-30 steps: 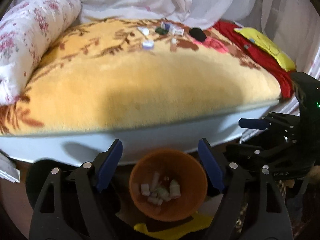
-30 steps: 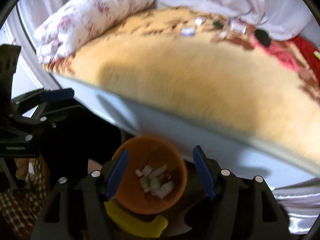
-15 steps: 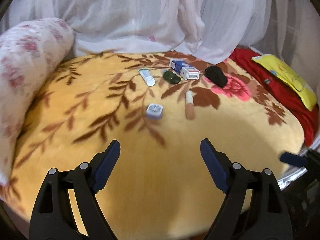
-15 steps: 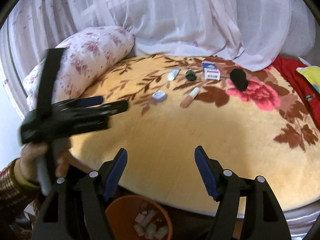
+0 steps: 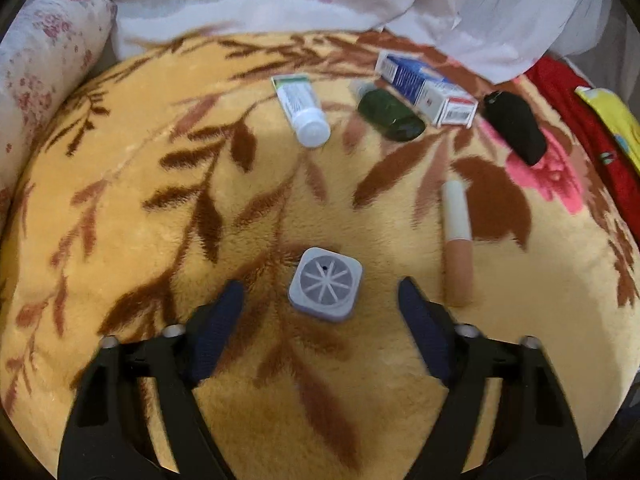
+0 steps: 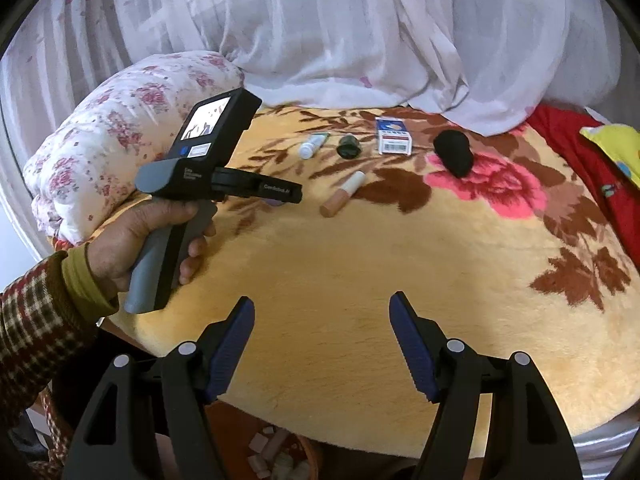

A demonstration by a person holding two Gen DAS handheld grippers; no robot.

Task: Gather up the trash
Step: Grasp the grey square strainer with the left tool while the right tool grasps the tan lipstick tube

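Observation:
Several small items lie on the yellow floral blanket [image 5: 160, 240]. A small square grey-lilac case [image 5: 326, 284] lies just ahead of my open, empty left gripper [image 5: 320, 300], between its fingertips. Beyond it are a peach lip-gloss tube [image 5: 456, 240], a white cream tube [image 5: 302, 110], a dark green bottle [image 5: 390, 116], a blue-and-white carton [image 5: 428, 90] and a black object [image 5: 516, 126]. My right gripper [image 6: 322, 312] is open and empty over the blanket's near edge. In the right wrist view the left gripper body [image 6: 208, 160] hides the case.
An orange bin [image 6: 280, 458] with trash pieces sits on the floor below the bed edge. A floral pillow [image 6: 120, 128] lies at the left, white curtain [image 6: 340, 28] behind, red cloth [image 6: 592, 160] and a yellow item [image 6: 616, 144] at the right.
Both grippers rose from over the orange bin to the bed. The left gripper then moved forward over the blanket up to the square case; the right stayed near the bed's edge.

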